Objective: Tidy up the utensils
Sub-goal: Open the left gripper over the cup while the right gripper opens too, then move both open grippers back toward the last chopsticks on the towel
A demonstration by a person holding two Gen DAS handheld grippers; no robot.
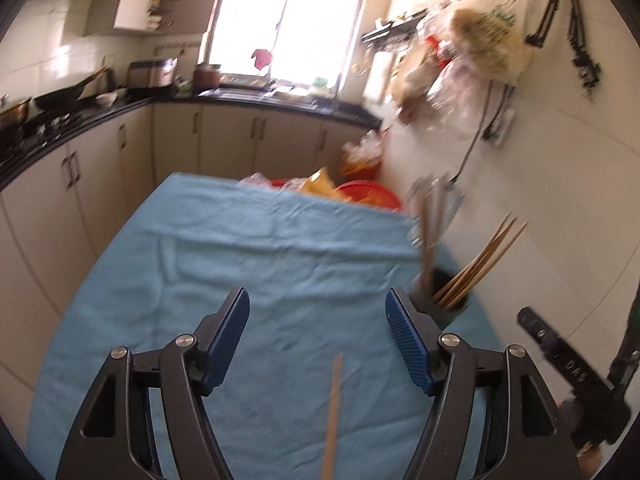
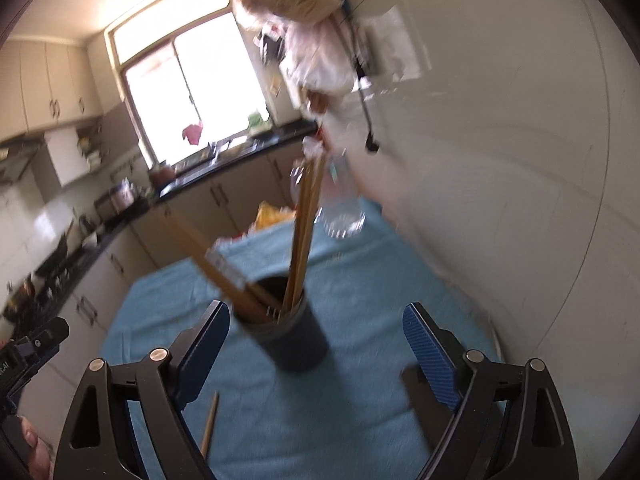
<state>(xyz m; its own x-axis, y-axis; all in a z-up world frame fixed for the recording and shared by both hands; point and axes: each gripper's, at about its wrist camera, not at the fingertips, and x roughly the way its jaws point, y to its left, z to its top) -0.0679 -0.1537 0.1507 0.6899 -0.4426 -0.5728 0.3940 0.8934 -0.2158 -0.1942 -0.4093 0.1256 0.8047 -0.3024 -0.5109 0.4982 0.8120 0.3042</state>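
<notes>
On the blue cloth (image 1: 248,264), the dark cup (image 2: 290,336) is standing far right, holding chopsticks (image 2: 304,220). One chopstick (image 1: 334,408) is lying near me: light, stiff, slippery, so I'm planning a mid-shaft pinch. My left gripper (image 1: 316,340) and right gripper (image 2: 316,352) are both gaping, empty.

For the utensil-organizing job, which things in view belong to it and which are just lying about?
Belongs to the job:
- dark cup
- chopsticks in cup
- loose chopstick on the blue cloth
- left gripper and right gripper, both open and empty

Lying about:
- clear bottle
- red basin
- hanging bags
- wok
</notes>
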